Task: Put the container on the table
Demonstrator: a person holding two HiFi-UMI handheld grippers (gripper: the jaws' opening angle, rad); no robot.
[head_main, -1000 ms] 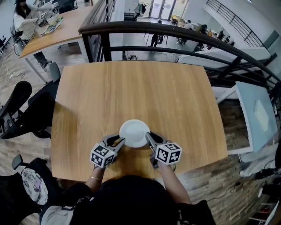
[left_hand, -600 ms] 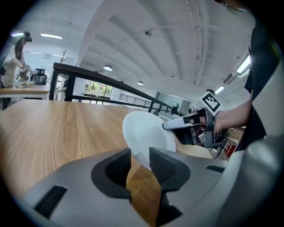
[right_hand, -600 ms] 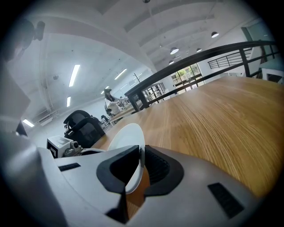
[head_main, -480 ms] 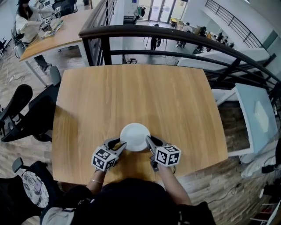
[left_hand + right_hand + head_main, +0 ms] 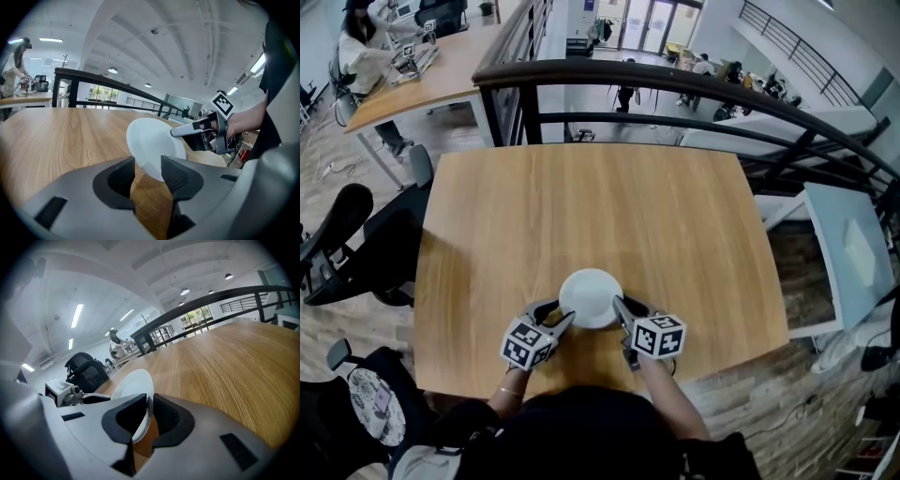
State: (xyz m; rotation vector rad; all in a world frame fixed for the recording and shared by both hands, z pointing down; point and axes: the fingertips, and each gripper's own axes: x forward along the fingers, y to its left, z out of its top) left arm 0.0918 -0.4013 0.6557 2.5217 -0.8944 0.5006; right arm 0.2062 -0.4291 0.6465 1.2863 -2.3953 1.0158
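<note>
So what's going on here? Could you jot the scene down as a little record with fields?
surface: wooden table
object: white container, near the table's front edge
left gripper: jaws apart, just been opening, rim between them, not pressed
right gripper: jaws closed on the opposite rim
resting flat: cannot tell

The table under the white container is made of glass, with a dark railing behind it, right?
Not glass: the table is light wood, as the head view shows. The rest holds: the white container is over it and a dark railing runs behind it.
</note>
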